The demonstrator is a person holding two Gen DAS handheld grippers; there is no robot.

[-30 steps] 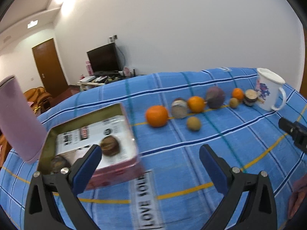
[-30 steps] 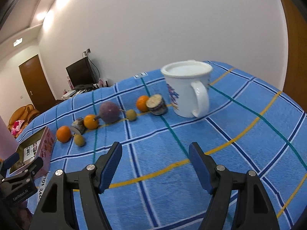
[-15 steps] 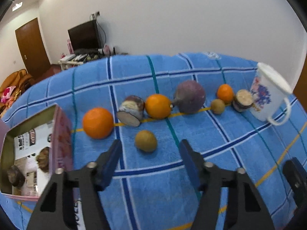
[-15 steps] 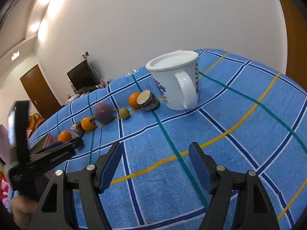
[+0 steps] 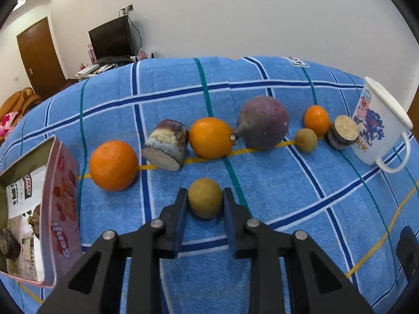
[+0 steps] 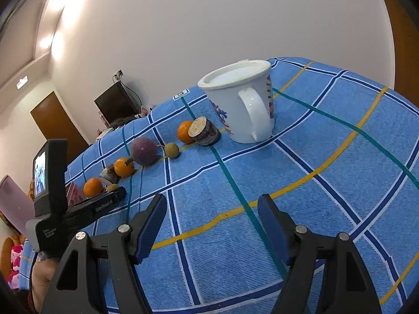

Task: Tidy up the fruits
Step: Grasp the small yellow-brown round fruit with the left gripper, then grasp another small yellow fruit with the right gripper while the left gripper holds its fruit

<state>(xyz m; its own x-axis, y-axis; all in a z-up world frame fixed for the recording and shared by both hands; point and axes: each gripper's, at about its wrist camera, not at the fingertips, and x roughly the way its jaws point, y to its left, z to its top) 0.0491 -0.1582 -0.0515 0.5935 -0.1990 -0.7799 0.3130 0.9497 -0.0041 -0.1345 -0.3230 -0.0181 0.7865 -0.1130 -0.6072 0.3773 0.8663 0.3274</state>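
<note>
On the blue checked cloth a small brown round fruit point(image 5: 204, 202) lies in front of a row of fruits, and my left gripper point(image 5: 204, 196) is shut on it, one pad pressing each side. The row runs from an orange point(image 5: 113, 165) past a cut purple piece point(image 5: 167, 147), a second orange point(image 5: 210, 137), a purple round fruit point(image 5: 263, 121), another small brown fruit point(image 5: 306, 140), a small orange point(image 5: 316, 120) and a cut piece point(image 5: 341, 132). My right gripper point(image 6: 212, 201) hangs open over bare cloth with nothing between its fingers.
An open pink tin point(image 5: 61, 196) with dark fruit inside stands at the left, close to the first orange. A white lidded mug point(image 6: 241, 107) stands at the row's right end. The left gripper's body point(image 6: 78, 209) fills the right view's left side. A room with a TV lies beyond.
My left gripper has swung right from over the tin to the small brown fruit and closed on it. In the right wrist view the left tool has come in at the left.
</note>
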